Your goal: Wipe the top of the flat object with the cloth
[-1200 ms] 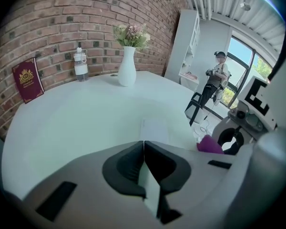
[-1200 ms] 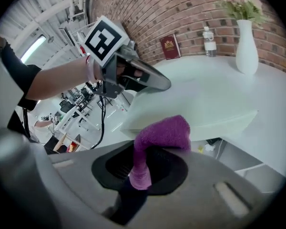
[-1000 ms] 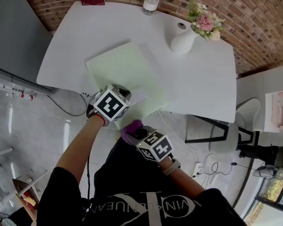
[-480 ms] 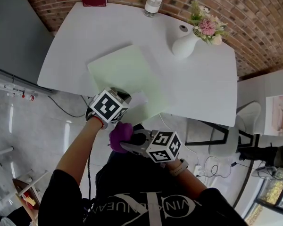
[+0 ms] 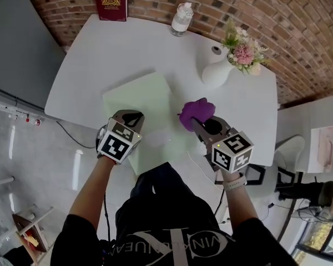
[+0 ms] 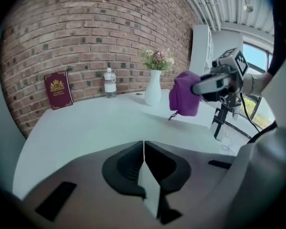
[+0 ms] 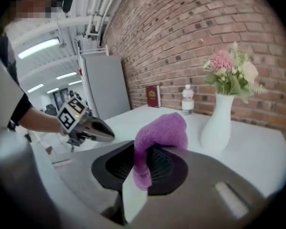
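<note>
- The white desk has rounded corners, and its far edge runs along a brick wall.
- A book and a bottle stand at that far edge. A vase of flowers stands toward the far right.
- The desk's left and middle parts are bare, with wide room between the mat and the book.
- The mat lies on the near half of the desk, turned at an angle to the edges. Its near side reaches the desk's near edge.
- The mat is pale green, flat, thin and rectangular, with a plain top.
- The left tool is over the mat's near left side; I cannot tell whether it touches. Its jaws are closed together with nothing between them.
- The right tool is clamped on the cloth, with a fold gripped between the jaws.
- The cloth is purple and fuzzy, bunched into a lump past the jaw tips. It hangs in the air clear of the desk, above the mat's right edge and between the mat and the vase.
- The two tools are well apart, with the mat's middle open between them.
</note>
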Motion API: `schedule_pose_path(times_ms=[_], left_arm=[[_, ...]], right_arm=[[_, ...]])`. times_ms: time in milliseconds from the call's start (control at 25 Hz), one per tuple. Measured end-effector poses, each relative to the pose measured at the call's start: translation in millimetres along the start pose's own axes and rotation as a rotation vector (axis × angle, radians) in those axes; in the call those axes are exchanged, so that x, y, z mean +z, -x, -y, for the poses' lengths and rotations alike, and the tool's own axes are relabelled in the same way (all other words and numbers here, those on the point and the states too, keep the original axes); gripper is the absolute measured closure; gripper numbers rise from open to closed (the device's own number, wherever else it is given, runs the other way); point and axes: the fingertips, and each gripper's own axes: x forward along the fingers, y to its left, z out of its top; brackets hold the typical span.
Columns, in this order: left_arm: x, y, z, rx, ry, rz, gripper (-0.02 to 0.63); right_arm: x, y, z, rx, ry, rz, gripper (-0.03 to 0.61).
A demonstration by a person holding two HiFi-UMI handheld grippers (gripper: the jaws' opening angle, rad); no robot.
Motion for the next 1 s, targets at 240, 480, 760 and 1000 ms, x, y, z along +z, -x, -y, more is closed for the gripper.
schedule_pose_path(times_ms=[240, 480, 760, 1000], left_arm=[[14, -24, -10, 0.061, -0.029, -0.043, 0.600], [3, -38, -14, 0.084, 0.014, -0.127, 0.600], [0, -42, -18, 0.055, 0.091, -0.151, 0.600], [-1, -44, -19, 0.058, 0.094, -0.152, 0.600]], right_arm=[[26, -73, 71, -0.173, 0.110, -0.028, 0.518], [43, -154, 90, -0.078, 0.121, -0.052, 0.518], [43, -201, 83, 0.166, -0.139, -0.014, 0.518], [24, -190, 78, 0.275, -0.337, -0.059, 0.518]])
